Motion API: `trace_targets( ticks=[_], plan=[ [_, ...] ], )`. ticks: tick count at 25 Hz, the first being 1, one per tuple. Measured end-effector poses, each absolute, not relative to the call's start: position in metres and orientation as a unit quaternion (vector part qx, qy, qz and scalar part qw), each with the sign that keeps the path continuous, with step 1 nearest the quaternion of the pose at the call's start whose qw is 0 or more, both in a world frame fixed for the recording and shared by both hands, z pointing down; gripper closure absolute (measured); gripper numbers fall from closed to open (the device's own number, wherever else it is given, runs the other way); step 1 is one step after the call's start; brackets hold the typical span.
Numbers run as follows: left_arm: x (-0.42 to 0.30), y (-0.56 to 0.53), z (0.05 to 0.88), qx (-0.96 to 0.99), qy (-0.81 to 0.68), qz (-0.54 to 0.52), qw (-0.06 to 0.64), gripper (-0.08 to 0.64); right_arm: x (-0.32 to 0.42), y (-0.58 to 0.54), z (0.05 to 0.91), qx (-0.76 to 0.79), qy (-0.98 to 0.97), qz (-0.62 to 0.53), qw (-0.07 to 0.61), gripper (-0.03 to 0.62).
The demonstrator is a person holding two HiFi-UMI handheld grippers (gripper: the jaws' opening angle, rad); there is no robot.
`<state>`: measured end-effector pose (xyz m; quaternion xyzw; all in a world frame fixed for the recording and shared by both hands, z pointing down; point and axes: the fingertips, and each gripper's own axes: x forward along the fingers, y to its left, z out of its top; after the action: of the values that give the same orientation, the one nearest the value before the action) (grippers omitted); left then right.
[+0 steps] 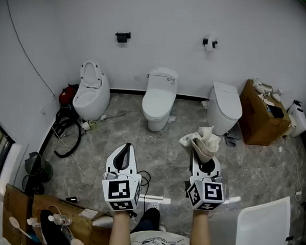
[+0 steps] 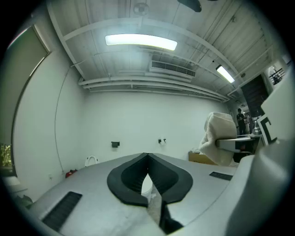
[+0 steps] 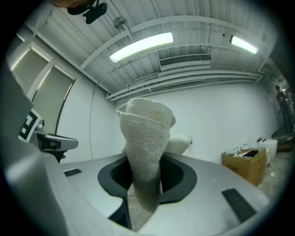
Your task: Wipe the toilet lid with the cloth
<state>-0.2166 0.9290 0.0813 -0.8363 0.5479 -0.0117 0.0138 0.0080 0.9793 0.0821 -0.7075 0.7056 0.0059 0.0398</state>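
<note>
A grey marbled floor (image 1: 175, 146) runs back to a white wall (image 1: 163, 22), and three white toilets stand in a row along the floor's far edge. The left toilet (image 1: 90, 94) has its lid raised. The middle toilet (image 1: 159, 99) and the right toilet (image 1: 224, 107) each have the lid down. An open cardboard box (image 1: 255, 124) sits near the floor's far right corner, just beside the right toilet. Both grippers are held above the near part of the floor, well apart from all three toilets. The left gripper (image 1: 122, 154) has its jaws pressed together at the tips with nothing between them. The right gripper (image 1: 202, 159) is clenched on a white cloth (image 1: 202, 139). The cloth stands up out of the jaws in a loose folded bunch, touching no toilet lid.
</note>
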Motion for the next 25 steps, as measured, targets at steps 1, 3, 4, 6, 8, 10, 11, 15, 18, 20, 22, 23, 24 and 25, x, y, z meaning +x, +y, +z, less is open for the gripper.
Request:
trace_targets(
  ticks=[1, 3, 4, 6, 8, 10, 11, 15, 18, 20, 22, 23, 24, 25],
  plan=[
    [-0.216, 0.929, 0.082, -0.837, 0.548, -0.012, 0.013, 0.557, 0.008, 0.98, 0.083, -0.708, 0.705, 0.005, 0.039, 0.482],
    [-0.215, 0.93, 0.083, -0.837, 0.547, -0.014, 0.013, 0.557, 0.01, 0.98, 0.083, -0.709, 0.704, 0.005, 0.037, 0.482],
    [-0.215, 0.93, 0.083, -0.837, 0.547, -0.014, 0.013, 0.557, 0.011, 0.98, 0.084, -0.71, 0.704, 0.004, 0.036, 0.482],
    [-0.214, 0.928, 0.084, -0.837, 0.547, -0.016, 0.014, 0.557, 0.012, 0.98, 0.084, -0.71, 0.703, 0.003, 0.036, 0.482],
    [-0.214, 0.926, 0.084, -0.837, 0.547, -0.017, 0.013, 0.557, 0.013, 0.979, 0.086, -0.71, 0.703, 0.002, 0.034, 0.482],
    [-0.212, 0.924, 0.085, -0.836, 0.548, -0.018, 0.012, 0.557, 0.015, 0.977, 0.087, -0.71, 0.703, 0.001, 0.032, 0.482],
    [-0.211, 0.923, 0.086, -0.836, 0.548, -0.018, 0.012, 0.557, 0.016, 0.976, 0.088, -0.71, 0.703, 0.001, 0.031, 0.482],
    [-0.207, 0.917, 0.089, -0.836, 0.548, -0.02, 0.01, 0.557, 0.021, 0.97, 0.091, -0.712, 0.701, 0.004, 0.028, 0.482],
    [-0.201, 0.905, 0.09, -0.837, 0.547, -0.022, 0.008, 0.557, 0.027, 0.958, 0.091, -0.713, 0.701, 0.003, 0.03, 0.48],
    [-0.199, 0.894, 0.093, -0.837, 0.546, -0.023, 0.007, 0.557, 0.029, 0.947, 0.094, -0.713, 0.7, 0.0, 0.031, 0.48],
    [-0.198, 0.881, 0.094, -0.837, 0.547, -0.024, 0.007, 0.557, 0.03, 0.934, 0.097, -0.713, 0.701, -0.003, 0.032, 0.48],
    [-0.198, 0.874, 0.094, -0.836, 0.548, -0.024, 0.006, 0.557, 0.031, 0.927, 0.097, -0.712, 0.701, -0.005, 0.032, 0.48],
    [-0.197, 0.866, 0.094, -0.836, 0.549, -0.025, 0.006, 0.557, 0.032, 0.919, 0.097, -0.712, 0.701, -0.005, 0.033, 0.48],
    [-0.196, 0.858, 0.094, -0.835, 0.549, -0.024, 0.006, 0.557, 0.034, 0.911, 0.097, -0.712, 0.702, -0.005, 0.033, 0.48]
  ],
)
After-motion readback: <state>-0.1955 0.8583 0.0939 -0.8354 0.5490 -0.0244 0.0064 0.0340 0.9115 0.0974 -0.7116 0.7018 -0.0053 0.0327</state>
